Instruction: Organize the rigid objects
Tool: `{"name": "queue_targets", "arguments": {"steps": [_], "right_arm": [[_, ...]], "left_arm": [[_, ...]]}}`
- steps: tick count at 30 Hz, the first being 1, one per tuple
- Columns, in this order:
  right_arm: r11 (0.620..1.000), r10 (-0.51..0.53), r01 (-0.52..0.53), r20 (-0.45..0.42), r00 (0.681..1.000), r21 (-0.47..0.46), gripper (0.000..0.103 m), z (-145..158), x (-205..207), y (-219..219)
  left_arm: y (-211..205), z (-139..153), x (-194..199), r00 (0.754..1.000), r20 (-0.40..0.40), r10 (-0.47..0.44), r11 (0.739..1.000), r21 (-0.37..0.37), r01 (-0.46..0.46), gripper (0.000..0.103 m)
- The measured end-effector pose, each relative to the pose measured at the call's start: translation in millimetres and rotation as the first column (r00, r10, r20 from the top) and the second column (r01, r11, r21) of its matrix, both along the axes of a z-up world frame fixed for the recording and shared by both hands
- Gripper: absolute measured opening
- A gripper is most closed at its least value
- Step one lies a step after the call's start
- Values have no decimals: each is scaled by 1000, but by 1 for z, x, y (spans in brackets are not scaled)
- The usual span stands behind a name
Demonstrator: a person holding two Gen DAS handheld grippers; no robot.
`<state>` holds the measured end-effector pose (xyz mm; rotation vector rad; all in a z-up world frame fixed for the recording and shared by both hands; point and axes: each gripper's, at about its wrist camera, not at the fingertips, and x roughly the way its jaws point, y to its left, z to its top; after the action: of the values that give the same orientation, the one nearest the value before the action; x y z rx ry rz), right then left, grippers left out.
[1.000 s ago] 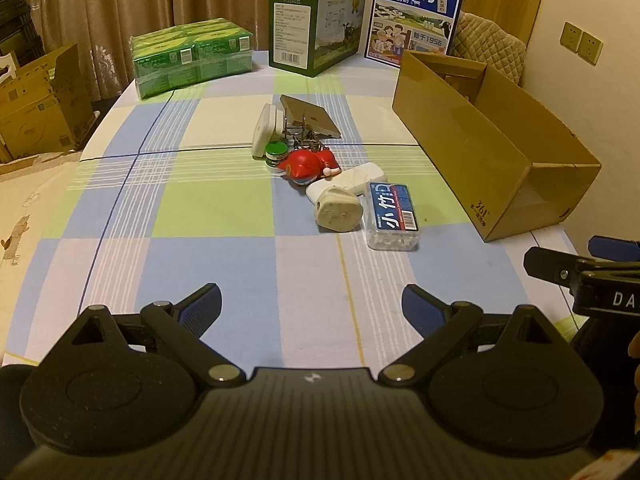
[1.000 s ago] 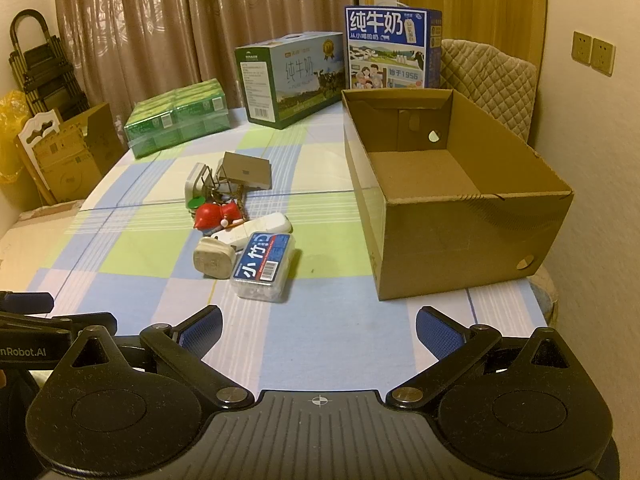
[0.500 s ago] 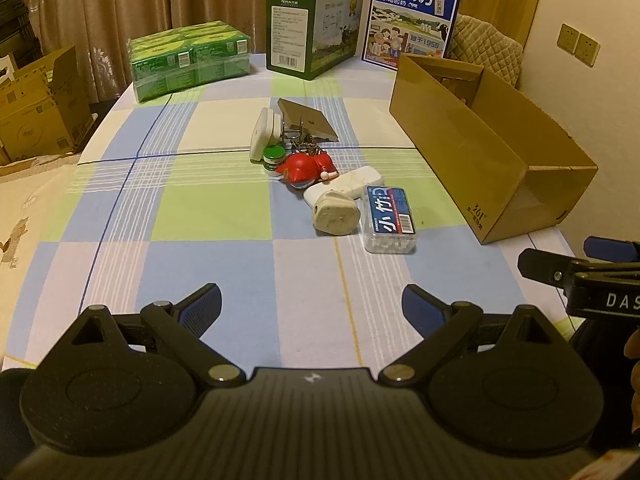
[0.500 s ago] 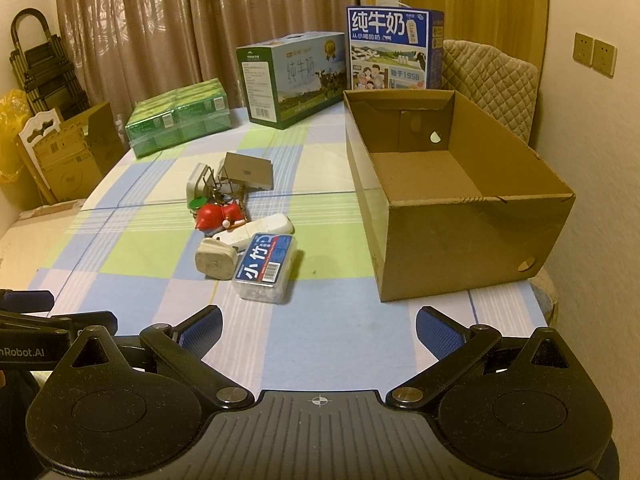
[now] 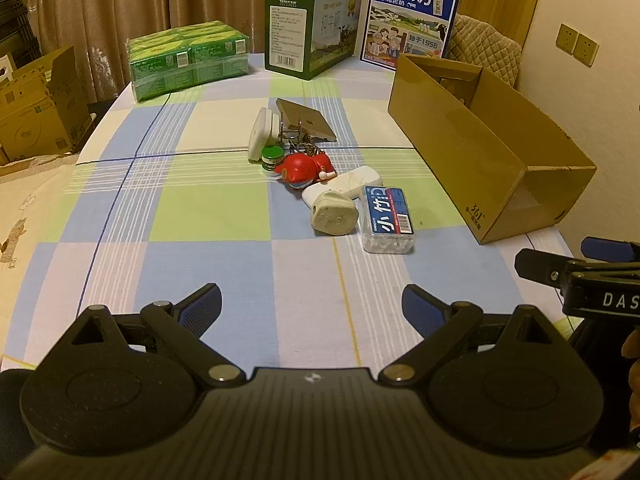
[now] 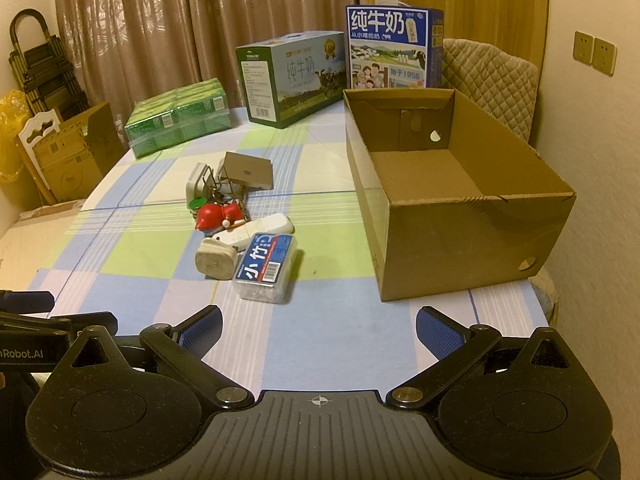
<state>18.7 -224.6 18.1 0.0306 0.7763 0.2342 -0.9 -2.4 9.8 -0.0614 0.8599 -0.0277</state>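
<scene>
A cluster of small items lies mid-table: a clear box with a blue label (image 5: 387, 220) (image 6: 266, 266), a beige plug (image 5: 334, 218) (image 6: 215, 263), a white oblong case (image 5: 344, 186) (image 6: 256, 229), a red toy (image 5: 302, 169) (image 6: 214, 213), a green-lidded jar (image 5: 272, 160), a white adapter (image 5: 262, 138) and a grey square plate (image 5: 306, 119) (image 6: 248, 170). An empty brown cardboard box (image 5: 480, 152) (image 6: 460, 208) stands to their right. My left gripper (image 5: 312, 306) and right gripper (image 6: 318, 330) hover open near the table's front edge, both empty.
At the back of the checked tablecloth (image 5: 200, 216) stand a green shrink-wrapped pack (image 5: 188, 58), a green milk carton box (image 5: 310, 36) and a blue milk box (image 5: 408, 20). Cardboard boxes (image 5: 36, 108) sit on the floor left. A padded chair (image 6: 488, 80) is behind the box.
Both views have shifted only slightly; the objects sit a little lower and nearer in frame. Nothing on the table has moved, and both grippers stay open.
</scene>
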Motion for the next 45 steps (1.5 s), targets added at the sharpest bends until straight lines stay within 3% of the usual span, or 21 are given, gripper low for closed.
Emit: {"name": "queue_targets", "arguments": {"steps": [27,32,37,45], "right_arm": [[1000,-6,6,-15,1000,6,100,-9,2,-3],[1000,1,-1,-20,1000,18,100,-12,7,0],[1000,16,-15,-24,1000,21,100,-18,13,6],[999,31,-30,-28,999,43,100,-35,35,18]], "left_arm": [[9,-5,7,1000,-3,-9,1000,-29,9,94],[19,-5,19,1000,2,-5,999,-37,5,94],[28,-7,38,1000,31,-4,1000,9,4,95],[38,-20,72,998,55,-29,999,23,28,95]]}}
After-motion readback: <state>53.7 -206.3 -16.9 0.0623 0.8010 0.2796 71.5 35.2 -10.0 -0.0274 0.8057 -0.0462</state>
